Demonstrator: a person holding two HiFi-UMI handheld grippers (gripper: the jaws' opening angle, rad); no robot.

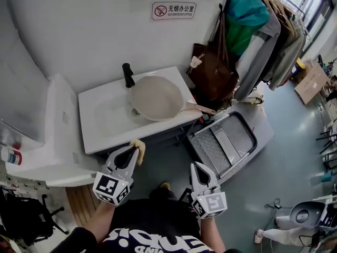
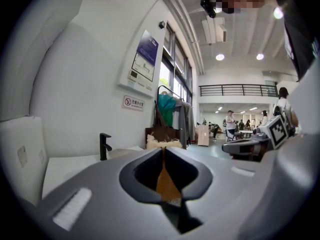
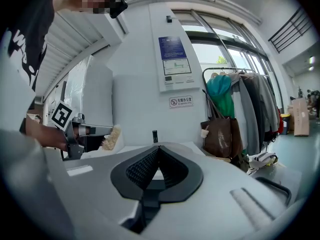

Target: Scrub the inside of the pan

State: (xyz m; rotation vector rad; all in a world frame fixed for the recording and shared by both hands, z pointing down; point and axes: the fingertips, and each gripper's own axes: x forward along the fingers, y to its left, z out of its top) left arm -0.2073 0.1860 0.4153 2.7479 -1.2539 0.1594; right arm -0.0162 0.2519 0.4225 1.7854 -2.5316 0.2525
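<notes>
A beige pan (image 1: 157, 97) sits in the white sink (image 1: 105, 115), its handle (image 1: 203, 108) pointing right over the counter edge. My left gripper (image 1: 134, 148) hangs in front of the counter, below the pan, shut on a straw-coloured fibrous scrubber (image 1: 139, 152). In the left gripper view the scrubber (image 2: 161, 142) sticks out past the closed jaws of the left gripper (image 2: 163, 151). My right gripper (image 1: 196, 165) hangs lower and to the right, shut with nothing in it. In its own view the right gripper (image 3: 159, 147) has its jaws together, and the scrubber (image 3: 112, 138) shows at the left.
A black faucet (image 1: 128, 75) stands at the sink's back edge. A folded grey step stool (image 1: 226, 140) lies on the floor to the right of the counter. Behind it are a brown bag (image 1: 210, 70) and a coat rack (image 1: 268, 30). A bottle (image 1: 10, 156) stands far left.
</notes>
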